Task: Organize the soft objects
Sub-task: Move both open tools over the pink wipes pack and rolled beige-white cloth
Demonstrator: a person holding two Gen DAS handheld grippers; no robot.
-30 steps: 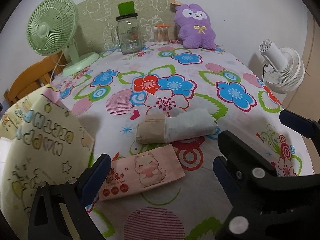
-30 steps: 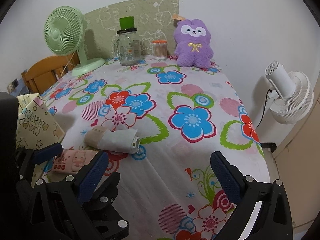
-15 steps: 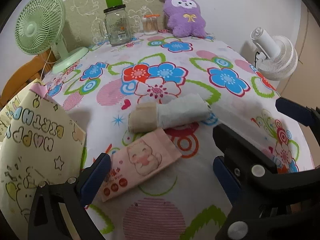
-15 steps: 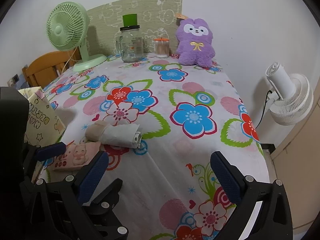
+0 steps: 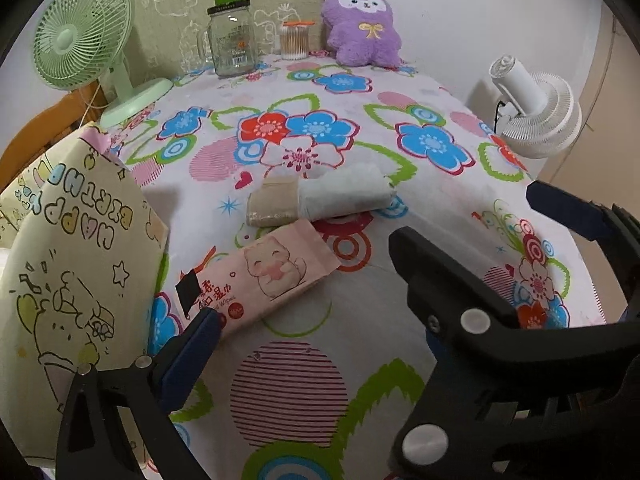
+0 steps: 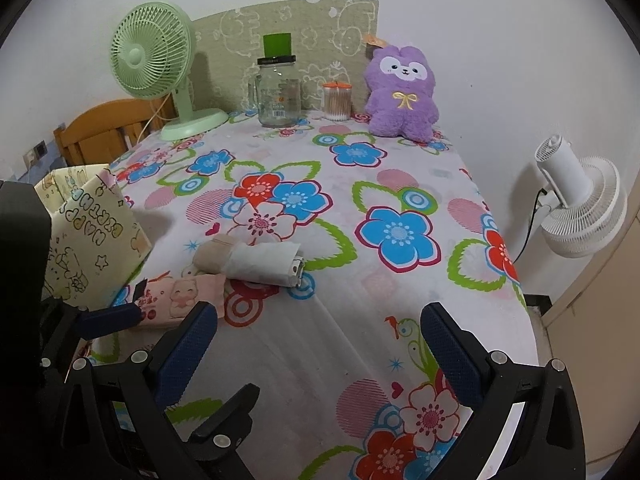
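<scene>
A pink wet-wipes pack (image 5: 276, 276) with a cat picture lies on the flowered tablecloth (image 5: 400, 208). Just behind it lies a rolled bundle of beige and pale green cloth (image 5: 320, 200). My left gripper (image 5: 316, 356) is open and empty, its left fingertip close to the pack's near end. My right gripper (image 6: 320, 344) is open and empty, to the right of the pack (image 6: 180, 296) and roll (image 6: 252, 260). A purple plush toy (image 6: 400, 92) sits at the far edge by the wall.
A "Happy Birthday" paper gift bag (image 5: 68, 264) stands at the table's left edge. At the back stand a green desk fan (image 6: 156, 64), a glass jar (image 6: 278, 92) and a cotton-swab tub (image 6: 338, 100). A white fan (image 6: 580, 204) stands off the table's right side.
My left gripper has come forward and lower towards the wipes pack, so pack and roll look larger. My right gripper has moved a little closer to the table.
</scene>
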